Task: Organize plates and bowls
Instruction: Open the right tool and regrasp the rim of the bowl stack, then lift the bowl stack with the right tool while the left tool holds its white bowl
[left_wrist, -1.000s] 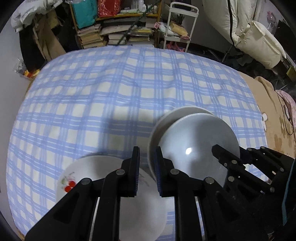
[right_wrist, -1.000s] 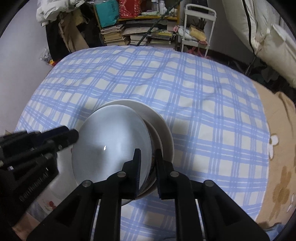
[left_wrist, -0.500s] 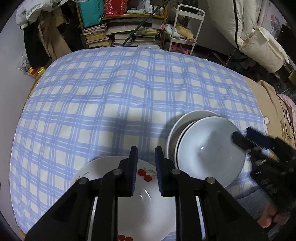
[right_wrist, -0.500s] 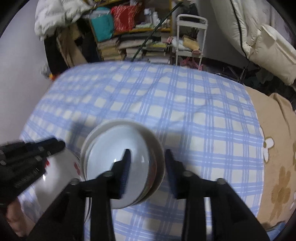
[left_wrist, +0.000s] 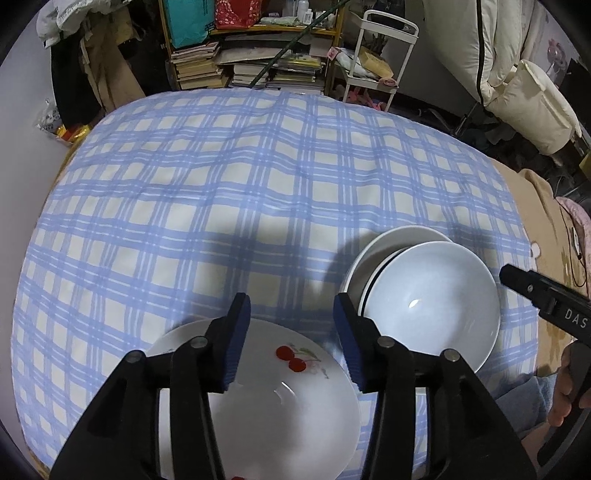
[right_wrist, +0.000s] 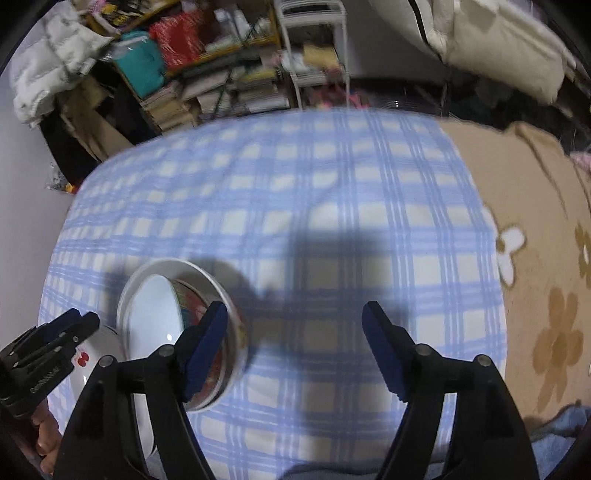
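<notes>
Blue checked cloth (left_wrist: 229, 177); stacked books (left_wrist: 195, 70) beside a white cart (left_wrist: 384, 62).

Room light dim and cool, source overhead; a small glint sits in the white bowl (left_wrist: 428, 306) and another on the cherry-print plate (left_wrist: 280, 398). Soft-edged shadows of both tools fall across the blue checked cloth (left_wrist: 258, 177), darkest just beyond the dishes; far clutter on the bookshelf (left_wrist: 255, 55) stays murky. Left wrist view sharp throughout; right wrist view smeared by motion, checks and shelves streaked, only the gripper's own arms crisp. Both views bulge fisheye-fashion; the cloth's edge curves, and the corners go black.
</notes>
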